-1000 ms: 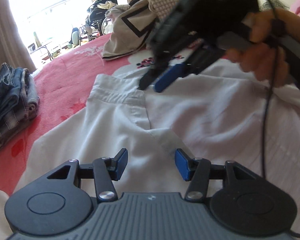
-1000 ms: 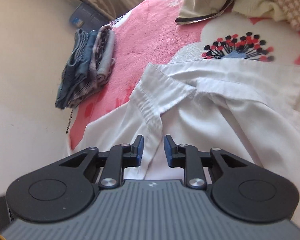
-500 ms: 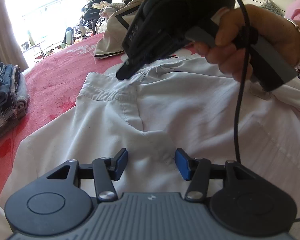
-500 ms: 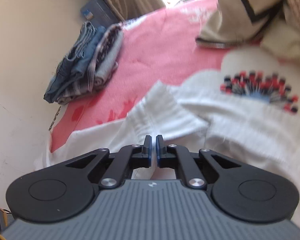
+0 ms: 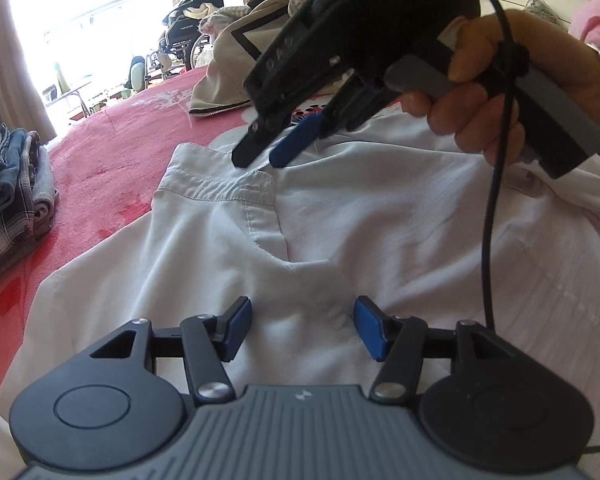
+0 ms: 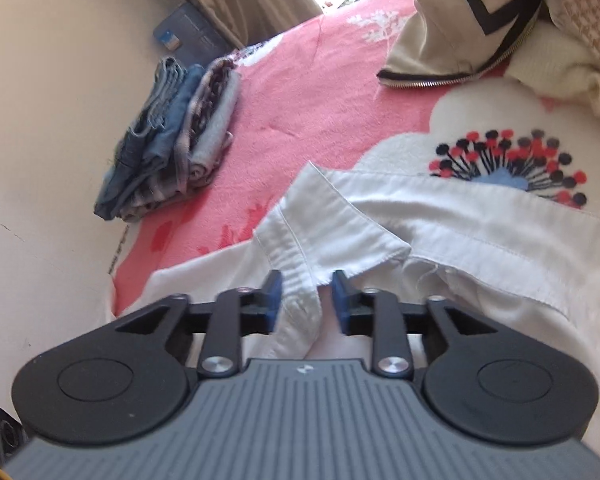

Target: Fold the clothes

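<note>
The left gripper (image 5: 302, 328) points downward with its 2 jaws well apart. The right gripper (image 6: 306, 302), held in a hand (image 5: 484, 92), has just been opening; its jaws stand slightly parted, gripping nothing.

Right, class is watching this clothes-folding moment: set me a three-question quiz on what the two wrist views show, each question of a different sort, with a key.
1. True or false: the crumpled white cotton shirt lies spread on the pink flowered blanket.
2. Multiple choice: the stack of folded denim and plaid clothes lies (A) on the shirt, (B) apart from it, near the beige wall, (C) in a basket.
3. Fill in: the right gripper points at the shirt's ____.

Key
1. True.
2. B.
3. Collar. Its jaws have just been opening, with a fold of collar cloth between them, not pinched. The left gripper hangs open above the shirt's body.
</note>
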The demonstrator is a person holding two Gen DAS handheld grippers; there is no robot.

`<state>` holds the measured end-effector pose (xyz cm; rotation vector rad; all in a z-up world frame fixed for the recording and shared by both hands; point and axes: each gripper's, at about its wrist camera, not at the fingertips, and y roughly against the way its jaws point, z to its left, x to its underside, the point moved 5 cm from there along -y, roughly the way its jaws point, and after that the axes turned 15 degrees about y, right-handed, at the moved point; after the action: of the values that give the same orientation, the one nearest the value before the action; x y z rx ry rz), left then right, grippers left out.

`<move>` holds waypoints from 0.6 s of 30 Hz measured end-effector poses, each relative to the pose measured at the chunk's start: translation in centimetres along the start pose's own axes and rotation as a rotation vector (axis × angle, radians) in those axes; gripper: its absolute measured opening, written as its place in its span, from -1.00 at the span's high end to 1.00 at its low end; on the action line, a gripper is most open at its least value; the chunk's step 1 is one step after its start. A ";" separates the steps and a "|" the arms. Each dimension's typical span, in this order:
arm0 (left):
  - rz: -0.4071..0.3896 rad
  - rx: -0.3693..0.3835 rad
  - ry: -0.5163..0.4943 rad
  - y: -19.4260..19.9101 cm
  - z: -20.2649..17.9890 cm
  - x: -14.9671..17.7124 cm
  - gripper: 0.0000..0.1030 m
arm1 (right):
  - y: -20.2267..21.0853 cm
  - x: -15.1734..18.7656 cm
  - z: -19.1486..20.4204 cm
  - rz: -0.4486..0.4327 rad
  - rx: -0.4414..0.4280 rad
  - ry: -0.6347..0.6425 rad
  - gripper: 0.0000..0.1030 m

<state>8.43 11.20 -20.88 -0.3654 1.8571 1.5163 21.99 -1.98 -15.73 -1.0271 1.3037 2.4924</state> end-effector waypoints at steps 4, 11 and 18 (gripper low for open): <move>-0.002 0.004 -0.002 -0.2 0.1 -0.1 -0.14 | -1.8 0.6 0.7 0.052 -0.056 0.020 0.40; -0.002 0.009 0.011 -0.5 0.3 -0.1 -0.14 | -0.5 -0.6 2.7 -0.044 0.079 0.241 1.00; -0.005 0.003 0.003 -0.4 0.1 -0.1 -0.15 | -3.8 0.6 4.1 0.042 0.275 0.532 0.95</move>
<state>8.84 11.19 -21.10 -0.3706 1.8593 1.5106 21.10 3.40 -17.03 -1.6654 1.7551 2.0485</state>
